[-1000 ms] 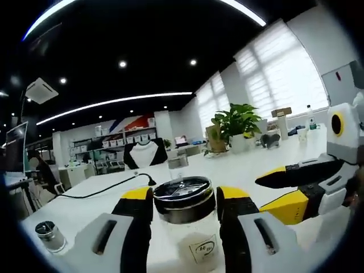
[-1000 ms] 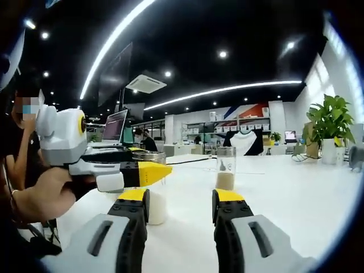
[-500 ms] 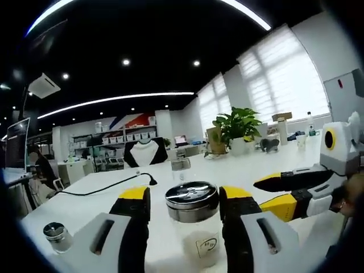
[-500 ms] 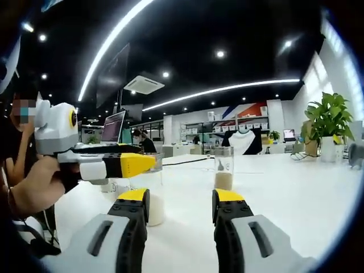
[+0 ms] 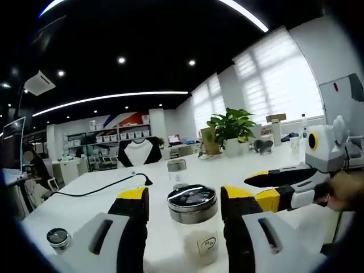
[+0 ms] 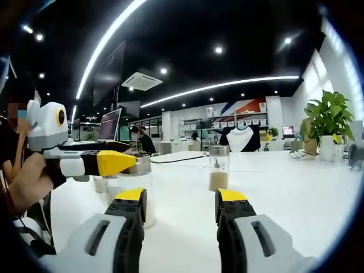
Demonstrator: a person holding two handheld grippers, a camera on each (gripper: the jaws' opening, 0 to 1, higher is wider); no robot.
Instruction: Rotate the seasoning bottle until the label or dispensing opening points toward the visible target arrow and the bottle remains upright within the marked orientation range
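Left gripper view: my left fingers (image 5: 185,199) stand spread around the upright seasoning bottle (image 5: 193,223) on the desk (image 5: 85,205). My right fingers (image 6: 179,200) gape, empty.

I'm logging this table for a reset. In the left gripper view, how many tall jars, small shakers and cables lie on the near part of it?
Tall jars: 2, the near jar and the far jar
Small shaker: 1
Black cable: 1
Total: 4
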